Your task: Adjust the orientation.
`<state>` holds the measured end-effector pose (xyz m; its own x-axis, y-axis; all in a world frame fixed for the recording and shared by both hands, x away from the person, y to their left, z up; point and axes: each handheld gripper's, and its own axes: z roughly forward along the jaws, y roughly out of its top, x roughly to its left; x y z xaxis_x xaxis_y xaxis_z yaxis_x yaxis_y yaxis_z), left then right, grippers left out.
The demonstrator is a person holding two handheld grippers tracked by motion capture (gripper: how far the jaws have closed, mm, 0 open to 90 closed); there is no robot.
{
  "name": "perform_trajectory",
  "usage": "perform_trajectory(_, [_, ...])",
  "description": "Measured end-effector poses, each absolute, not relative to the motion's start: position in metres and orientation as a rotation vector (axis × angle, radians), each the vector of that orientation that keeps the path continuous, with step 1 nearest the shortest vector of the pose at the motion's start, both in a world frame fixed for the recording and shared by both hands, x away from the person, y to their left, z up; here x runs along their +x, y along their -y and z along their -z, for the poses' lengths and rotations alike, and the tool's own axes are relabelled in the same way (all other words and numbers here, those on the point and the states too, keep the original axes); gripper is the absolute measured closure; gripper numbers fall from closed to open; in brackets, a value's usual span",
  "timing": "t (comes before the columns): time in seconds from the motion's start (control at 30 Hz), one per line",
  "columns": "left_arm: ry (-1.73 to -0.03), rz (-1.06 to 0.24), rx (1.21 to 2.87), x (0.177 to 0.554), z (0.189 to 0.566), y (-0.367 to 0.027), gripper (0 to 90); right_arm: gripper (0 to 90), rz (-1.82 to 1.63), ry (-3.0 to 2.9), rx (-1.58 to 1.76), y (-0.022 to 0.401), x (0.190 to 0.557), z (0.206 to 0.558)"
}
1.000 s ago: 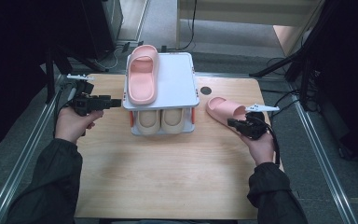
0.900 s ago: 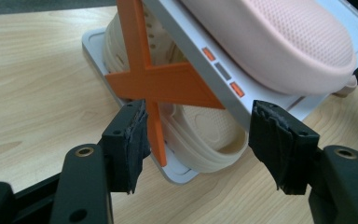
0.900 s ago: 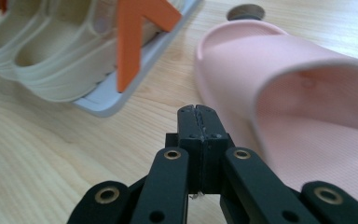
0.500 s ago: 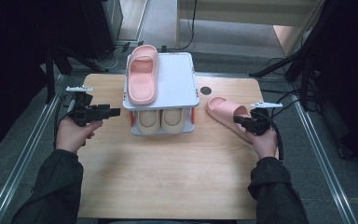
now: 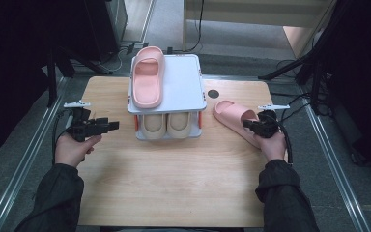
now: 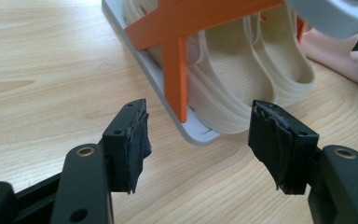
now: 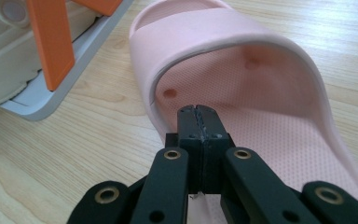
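Holding cream slippers (image 5: 166, 124) below, rack (image 5: 193, 104), pink slipper (image 5: 147, 77) on top

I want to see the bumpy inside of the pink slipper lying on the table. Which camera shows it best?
The right gripper view: the pink slipper is close up, its dotted footbed and strap clear beyond the shut right gripper. The high view shows it small, beside the rack. The left gripper view catches just a pale edge.
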<state>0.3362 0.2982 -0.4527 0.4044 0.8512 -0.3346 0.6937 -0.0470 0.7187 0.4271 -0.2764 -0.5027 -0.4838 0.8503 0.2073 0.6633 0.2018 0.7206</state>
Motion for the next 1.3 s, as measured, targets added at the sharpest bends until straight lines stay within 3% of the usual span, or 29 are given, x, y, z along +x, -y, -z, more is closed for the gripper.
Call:
perform_trajectory(0.57, [-1.367, -0.248, 1.780, 0.328, 0.463, -0.303, 39.1, 89.8, -1.159, -2.318, 1.390, 0.237, 0.432, 0.504])
perform_trajectory(1.3, [-1.363, -0.179, 1.824, 0.339, 0.475, -0.296, 38.6, 73.4, -1.202, -2.241, 1.314, 0.252, 0.397, 0.483])
